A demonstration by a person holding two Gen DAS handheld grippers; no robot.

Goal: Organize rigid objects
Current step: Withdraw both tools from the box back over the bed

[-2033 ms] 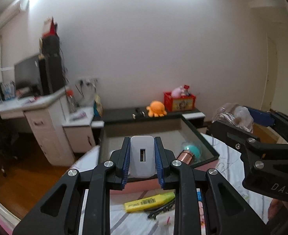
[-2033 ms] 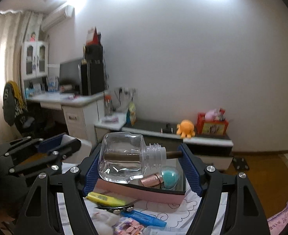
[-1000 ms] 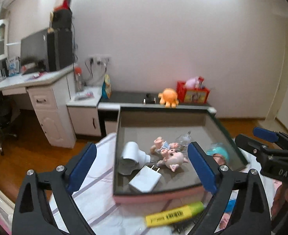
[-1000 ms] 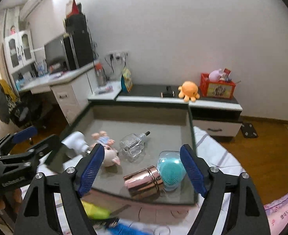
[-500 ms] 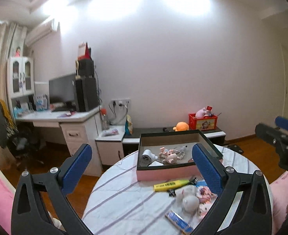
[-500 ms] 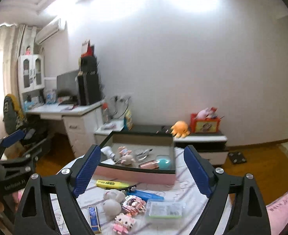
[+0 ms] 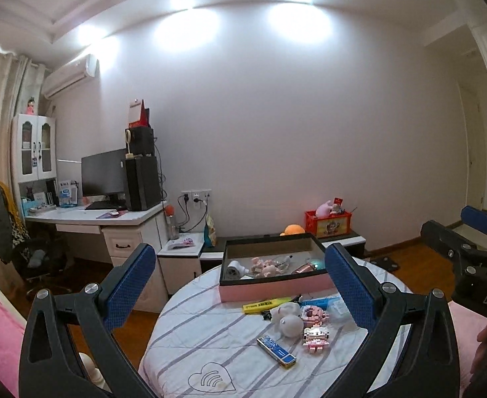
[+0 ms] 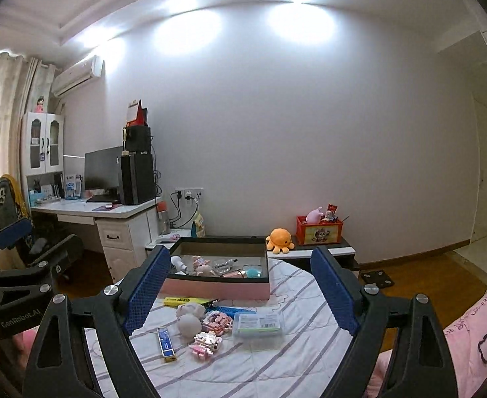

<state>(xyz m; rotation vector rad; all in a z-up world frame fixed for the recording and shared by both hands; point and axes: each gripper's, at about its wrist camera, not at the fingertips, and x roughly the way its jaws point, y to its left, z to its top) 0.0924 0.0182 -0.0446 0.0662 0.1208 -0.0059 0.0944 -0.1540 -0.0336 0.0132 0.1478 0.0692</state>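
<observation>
Toys and stationery are lying loose before the pink box (image 8: 215, 290), so both tongs, left (image 7: 240, 290) and right (image 8: 240, 287), are hovering wide open, holding nothing.

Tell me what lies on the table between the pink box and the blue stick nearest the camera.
In the right wrist view, between the pink box and the blue stick: a yellow highlighter and a pale round toy.

Pink box (image 8: 215, 290) at the far side, loose bits in front of it.
A yellow highlighter (image 8: 182, 300) lies just before the box wall; nearer sit a pale plush (image 8: 189, 320), two pink brick figures (image 8: 207, 342), a blue flat stick (image 8: 166, 345) and a clear case (image 8: 258, 326).
</observation>
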